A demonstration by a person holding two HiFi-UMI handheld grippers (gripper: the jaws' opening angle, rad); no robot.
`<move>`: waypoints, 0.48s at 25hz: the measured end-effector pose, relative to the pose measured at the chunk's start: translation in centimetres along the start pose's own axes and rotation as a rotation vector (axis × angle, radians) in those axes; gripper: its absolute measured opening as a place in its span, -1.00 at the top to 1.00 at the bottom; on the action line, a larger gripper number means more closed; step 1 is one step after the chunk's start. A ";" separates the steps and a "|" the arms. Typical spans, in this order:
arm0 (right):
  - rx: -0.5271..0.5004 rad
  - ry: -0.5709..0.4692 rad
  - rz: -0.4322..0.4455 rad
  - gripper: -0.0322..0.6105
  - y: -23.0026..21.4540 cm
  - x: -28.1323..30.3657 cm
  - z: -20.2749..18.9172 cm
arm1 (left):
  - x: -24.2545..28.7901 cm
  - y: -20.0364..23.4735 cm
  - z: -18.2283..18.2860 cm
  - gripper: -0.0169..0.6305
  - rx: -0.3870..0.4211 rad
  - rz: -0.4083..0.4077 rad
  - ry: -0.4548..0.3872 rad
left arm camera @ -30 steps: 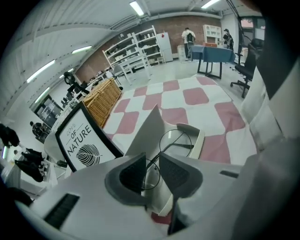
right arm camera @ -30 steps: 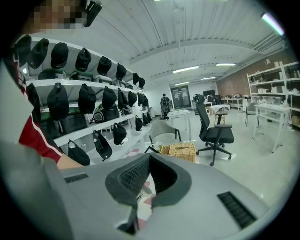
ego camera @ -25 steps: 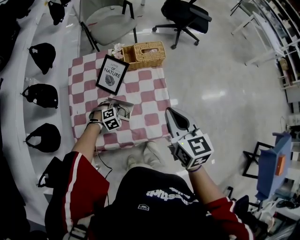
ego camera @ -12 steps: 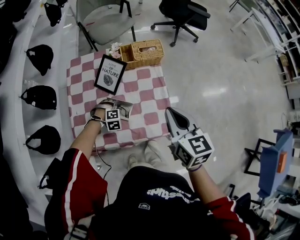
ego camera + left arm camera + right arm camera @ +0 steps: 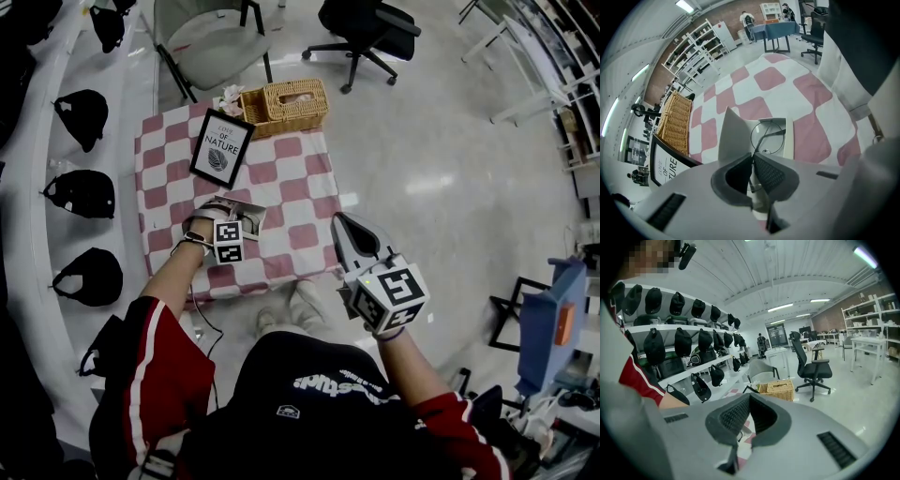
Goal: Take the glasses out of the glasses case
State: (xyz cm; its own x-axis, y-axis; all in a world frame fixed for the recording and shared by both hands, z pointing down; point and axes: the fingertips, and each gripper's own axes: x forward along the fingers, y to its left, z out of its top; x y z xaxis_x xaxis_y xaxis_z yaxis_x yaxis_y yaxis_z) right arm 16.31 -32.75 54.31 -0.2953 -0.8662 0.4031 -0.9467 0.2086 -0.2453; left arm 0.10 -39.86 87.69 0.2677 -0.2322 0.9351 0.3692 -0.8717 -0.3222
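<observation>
An open white glasses case (image 5: pixel 247 216) lies on the checkered table (image 5: pixel 295 192), near its front left. In the left gripper view its lid (image 5: pixel 733 133) stands up and thin round wire glasses (image 5: pixel 769 137) lie in the tray. My left gripper (image 5: pixel 228 217) is down at the case, and its jaws are closed with the wire frame running between the pads (image 5: pixel 768 174). My right gripper (image 5: pixel 341 225) hangs in the air off the table's right front corner, shut and holding nothing.
A framed "Nature" print (image 5: pixel 223 148) and a wicker basket (image 5: pixel 286 105) stand at the table's far side. A grey chair (image 5: pixel 211 37) and a black office chair (image 5: pixel 370 23) are beyond it. Shelves with black caps (image 5: pixel 80 192) run along the left.
Hardly anything differs. My left gripper stays at the case, shifted only slightly, and the right gripper hangs in the same place.
</observation>
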 end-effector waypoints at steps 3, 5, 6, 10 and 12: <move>0.003 -0.002 -0.002 0.91 -0.1 0.1 -0.1 | -0.1 0.3 -0.3 0.89 -0.006 0.010 0.000; 0.007 -0.002 -0.004 0.91 -0.2 0.1 -0.1 | -0.3 0.4 -0.4 0.90 -0.028 0.010 -0.008; 0.008 -0.003 -0.003 0.91 -0.2 0.1 -0.1 | -0.5 0.5 -0.5 0.90 -0.040 0.010 -0.011; 0.013 -0.009 0.002 0.91 0.0 0.1 0.3 | -1.3 0.7 -0.6 0.91 -0.063 0.027 -0.022; 0.017 -0.012 0.004 0.91 0.1 0.0 0.3 | -1.8 0.7 -0.4 0.92 -0.068 0.042 -0.037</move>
State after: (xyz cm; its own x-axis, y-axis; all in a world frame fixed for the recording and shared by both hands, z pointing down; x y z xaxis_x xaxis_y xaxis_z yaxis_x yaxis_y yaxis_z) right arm 16.21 -32.92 53.99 -0.2979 -0.8705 0.3917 -0.9431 0.2048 -0.2620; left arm -0.50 -40.27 85.80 0.3152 -0.2539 0.9144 0.2965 -0.8890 -0.3491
